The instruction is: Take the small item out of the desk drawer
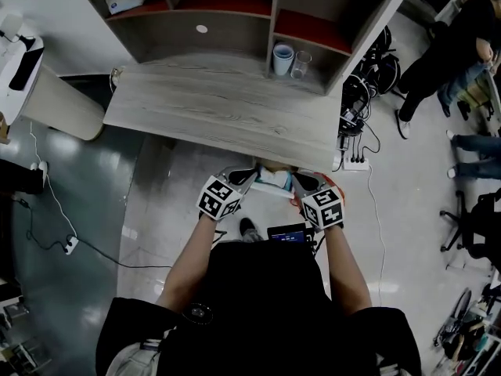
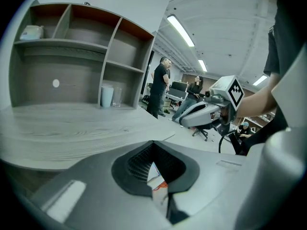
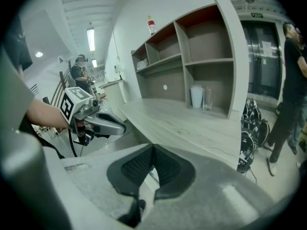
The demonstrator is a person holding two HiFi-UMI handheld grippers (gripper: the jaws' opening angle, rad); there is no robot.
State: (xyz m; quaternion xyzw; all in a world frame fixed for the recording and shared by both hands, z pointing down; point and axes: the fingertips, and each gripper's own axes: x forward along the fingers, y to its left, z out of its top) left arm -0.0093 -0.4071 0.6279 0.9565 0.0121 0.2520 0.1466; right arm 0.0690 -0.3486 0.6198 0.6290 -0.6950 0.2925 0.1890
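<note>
Head view: pale crumpled packet (image 1: 274, 176) in open desk drawer (image 1: 275, 193) looks light and squashy, best pinched mid-body; left gripper (image 1: 247, 176) and right gripper (image 1: 304, 182) have jaws together, empty.

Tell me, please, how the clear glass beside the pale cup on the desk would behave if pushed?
The clear glass looks tall and narrow, so a push near its rim would probably tip it. It looks smooth, so likely slippery, and fragile. The pale cup close beside it might get knocked.
</note>
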